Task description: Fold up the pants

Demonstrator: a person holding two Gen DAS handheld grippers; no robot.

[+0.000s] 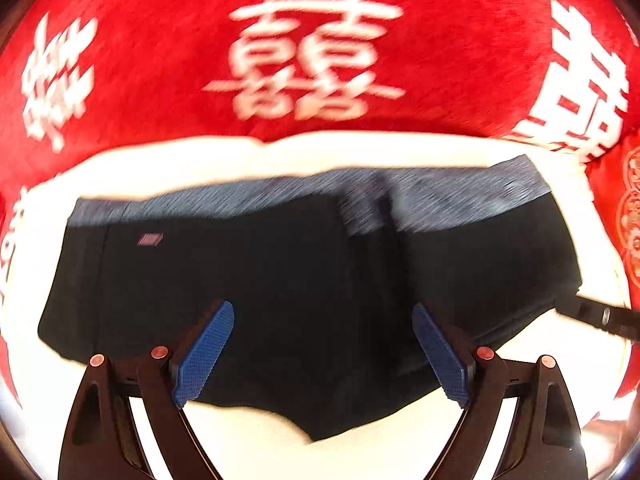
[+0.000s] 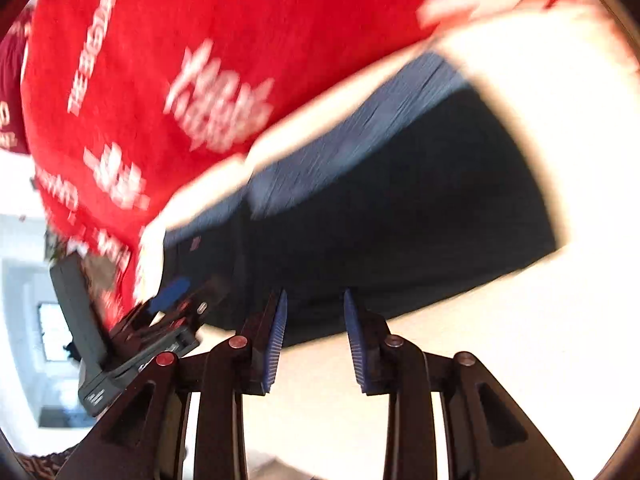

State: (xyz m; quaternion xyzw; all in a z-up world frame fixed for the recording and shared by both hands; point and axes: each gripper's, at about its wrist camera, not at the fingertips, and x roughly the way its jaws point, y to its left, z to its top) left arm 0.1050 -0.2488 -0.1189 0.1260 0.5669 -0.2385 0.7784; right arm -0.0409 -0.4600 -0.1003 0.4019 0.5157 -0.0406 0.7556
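Black pants (image 1: 280, 288) with a grey-blue waistband (image 1: 440, 196) lie folded short on a white cloth (image 1: 280, 152). My left gripper (image 1: 323, 320) is open, its blue pads wide apart just above the pants' near edge, holding nothing. The right gripper's finger (image 1: 600, 314) shows at the pants' right edge. In the right wrist view the pants (image 2: 400, 208) lie ahead, and my right gripper (image 2: 315, 304) is open at their near edge, empty. The left gripper (image 2: 168, 316) shows at the left of that view.
A red blanket with white characters (image 1: 312, 52) covers the surface beyond the white cloth; it also shows in the right wrist view (image 2: 200, 60). The white cloth (image 2: 520, 320) spreads to the right. A bright room (image 2: 24, 280) shows at the far left.
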